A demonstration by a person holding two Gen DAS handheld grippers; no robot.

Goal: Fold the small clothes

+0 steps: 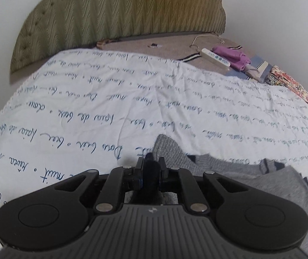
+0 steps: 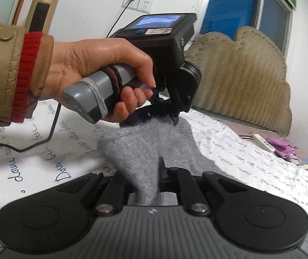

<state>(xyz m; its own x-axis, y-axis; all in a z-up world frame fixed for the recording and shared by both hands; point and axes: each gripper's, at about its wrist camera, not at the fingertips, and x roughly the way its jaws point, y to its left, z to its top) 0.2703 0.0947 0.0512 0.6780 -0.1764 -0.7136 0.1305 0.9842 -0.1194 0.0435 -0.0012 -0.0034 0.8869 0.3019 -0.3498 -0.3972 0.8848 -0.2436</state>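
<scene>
A: Substrate: white quilted bedspread (image 1: 110, 99), blue cursive print, creased; tufted olive headboard (image 1: 115, 10) behind.

B: Garment?

A: Grey ribbed knit sweater (image 2: 141, 149), soft, bunched, lifted off the spread between both tools.

B: Claws?

A: Left gripper (image 2: 174, 116), black, pinched on the navy-trimmed edge; left hand (image 2: 102, 69) wraps its grey handle. Right gripper (image 2: 161, 172) pressed together on a grey fold

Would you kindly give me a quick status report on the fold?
Both tongs, left and right, shut on grey knit garment. Edge lifted off script-print bedsheet. Black cable lying nearby, left side.
</scene>
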